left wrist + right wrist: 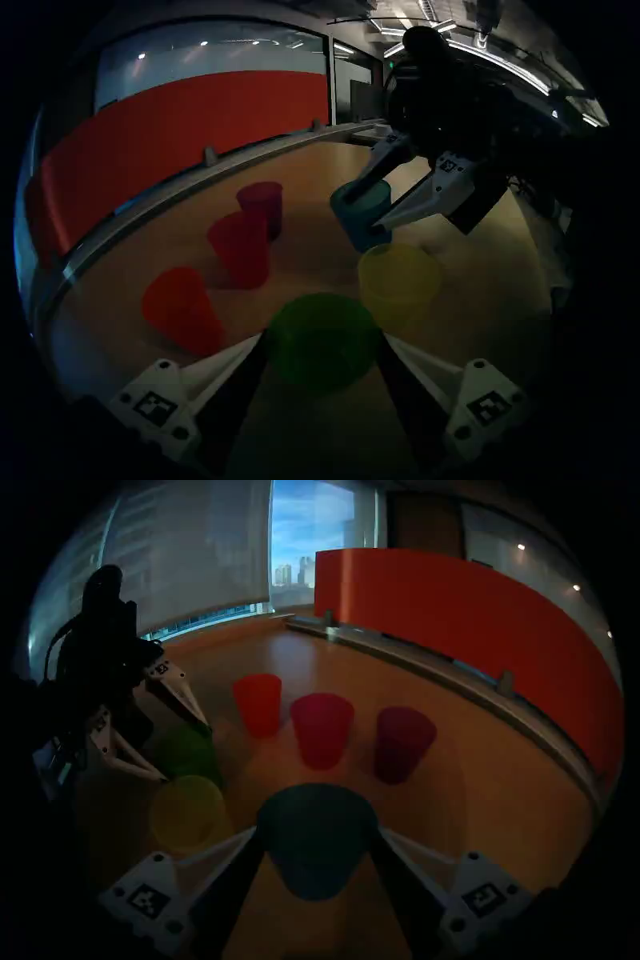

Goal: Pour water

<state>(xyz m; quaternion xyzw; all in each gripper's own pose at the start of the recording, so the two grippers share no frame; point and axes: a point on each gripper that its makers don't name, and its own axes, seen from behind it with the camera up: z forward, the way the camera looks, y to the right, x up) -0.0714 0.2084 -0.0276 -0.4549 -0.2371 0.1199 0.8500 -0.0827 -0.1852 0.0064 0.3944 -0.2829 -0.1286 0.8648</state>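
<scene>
My left gripper [322, 352] is shut on a green cup [320, 320], one finger on each side of it. Just beyond it a yellow cup [398, 280] stands on the wooden table [480, 280]. Behind the yellow cup my right gripper [364, 214] is shut on a teal cup [360, 228]. In the right gripper view that teal cup [316, 856] sits between the fingers of my right gripper [316, 836], wide end up. To its left are the yellow cup [188, 810] and, farther off, the green cup [190, 756] in my left gripper [188, 754]. Whether any cup holds water is hidden.
Three red cups [182, 308] [240, 248] [262, 206] stand in a row on the table's left side, seen as [258, 702] [322, 728] [402, 740]. A red partition [176, 136] runs along the table's far edge. The person [448, 88] holding the grippers is a dark shape.
</scene>
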